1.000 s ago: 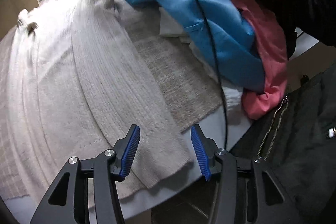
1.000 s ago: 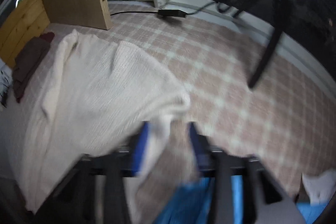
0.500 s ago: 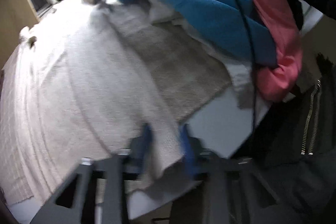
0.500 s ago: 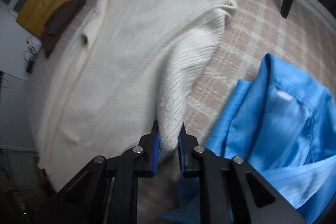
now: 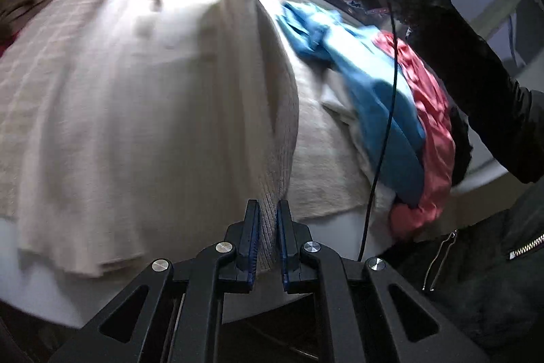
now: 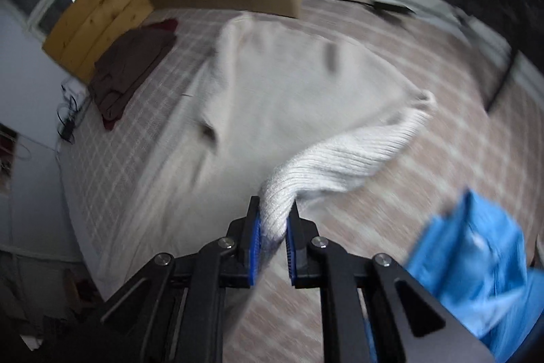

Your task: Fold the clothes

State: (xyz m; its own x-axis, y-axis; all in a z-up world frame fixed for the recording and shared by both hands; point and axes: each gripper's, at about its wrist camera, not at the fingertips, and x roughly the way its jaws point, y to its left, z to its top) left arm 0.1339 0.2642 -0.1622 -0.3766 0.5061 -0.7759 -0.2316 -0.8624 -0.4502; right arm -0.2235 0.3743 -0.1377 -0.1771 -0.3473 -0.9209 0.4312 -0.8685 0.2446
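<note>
Pinching between both grippers (image 5: 267, 227) (image 6: 273, 228), cream sweater (image 5: 136, 111) edge lifted.

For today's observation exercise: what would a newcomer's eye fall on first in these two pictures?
First, the cream knit sweater spread over the checked bed cover, one edge lifted between the left gripper and right gripper, both clamped on it. Next, the bright blue garment and red garment piled to the right.
</note>
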